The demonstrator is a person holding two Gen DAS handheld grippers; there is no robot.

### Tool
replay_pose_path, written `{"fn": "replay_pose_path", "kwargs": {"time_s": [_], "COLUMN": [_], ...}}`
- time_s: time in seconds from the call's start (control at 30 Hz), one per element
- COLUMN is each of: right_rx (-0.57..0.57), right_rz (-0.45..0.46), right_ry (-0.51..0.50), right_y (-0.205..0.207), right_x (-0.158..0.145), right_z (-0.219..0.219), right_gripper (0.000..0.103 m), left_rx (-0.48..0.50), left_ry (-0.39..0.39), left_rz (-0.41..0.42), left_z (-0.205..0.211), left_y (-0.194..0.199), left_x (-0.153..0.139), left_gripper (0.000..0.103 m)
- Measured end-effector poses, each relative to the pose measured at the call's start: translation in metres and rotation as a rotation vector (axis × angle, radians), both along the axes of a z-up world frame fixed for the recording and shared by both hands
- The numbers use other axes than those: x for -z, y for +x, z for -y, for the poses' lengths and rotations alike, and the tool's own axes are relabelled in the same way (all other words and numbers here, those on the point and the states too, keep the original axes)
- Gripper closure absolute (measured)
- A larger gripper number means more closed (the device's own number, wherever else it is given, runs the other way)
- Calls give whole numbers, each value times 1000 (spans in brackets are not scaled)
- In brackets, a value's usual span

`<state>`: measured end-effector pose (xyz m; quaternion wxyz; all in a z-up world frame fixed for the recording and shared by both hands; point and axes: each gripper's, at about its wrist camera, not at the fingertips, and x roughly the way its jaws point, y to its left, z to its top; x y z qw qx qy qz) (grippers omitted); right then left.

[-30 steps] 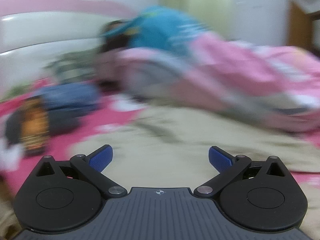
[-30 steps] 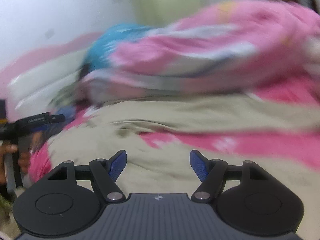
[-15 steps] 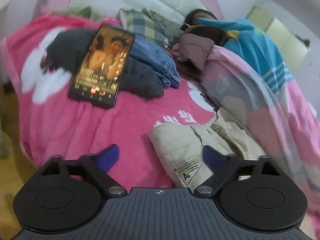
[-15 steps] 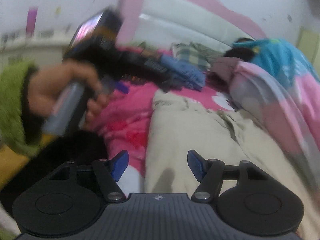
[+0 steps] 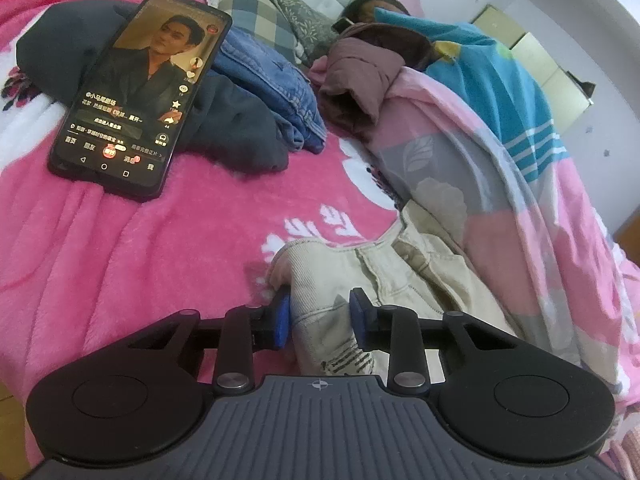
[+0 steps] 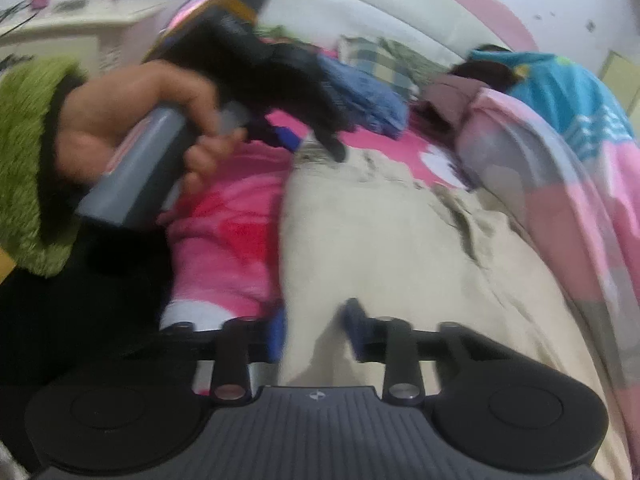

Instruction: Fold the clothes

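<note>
Left gripper [image 5: 320,322] is pinching the waistband corner of beige trousers [image 5: 404,280] lying on the pink blanket [image 5: 160,248]; right gripper [image 6: 314,334] is clamping the trousers' near edge, blurry.

You are looking at beige trousers [image 5: 400,276] lying on a hot pink blanket [image 5: 160,248] with white flowers. Blue jeans [image 5: 272,80] and a dark navy garment [image 5: 236,128] are sitting toward its far edge, beside a green-checked cushion [image 5: 256,12]. Your sleeve [image 6: 28,152] is showing fuzzy green.
</note>
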<state>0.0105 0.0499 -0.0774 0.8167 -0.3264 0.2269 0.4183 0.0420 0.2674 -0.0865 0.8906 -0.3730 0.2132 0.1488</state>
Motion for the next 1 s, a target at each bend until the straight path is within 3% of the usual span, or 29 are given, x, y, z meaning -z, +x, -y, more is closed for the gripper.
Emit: {"fn": "replay_pose_path", "kwargs": {"time_s": [0.1, 0.17, 0.43, 0.7, 1.0], "right_rx": [16, 27, 14, -63, -60], "right_rz": [17, 29, 52, 14, -41], "right_ry": [3, 5, 23, 18, 20], "right_y": [-2, -3, -16, -38, -38], "right_x": [-2, -4, -24, -32, -6], "right_z": [2, 3, 11, 15, 5], "right_gripper": [83, 95, 99, 99, 98], "left_rx": [-10, -30, -108, -127, -140], "left_ry": [13, 44, 66, 54, 135], "left_rz": [11, 31, 98, 71, 46], "left_z": [2, 7, 12, 12, 14], "left_y": [-2, -9, -48, -84, -74], "left_x": [0, -5, -16, -11, 4], "left_gripper": [87, 95, 97, 96, 96]}}
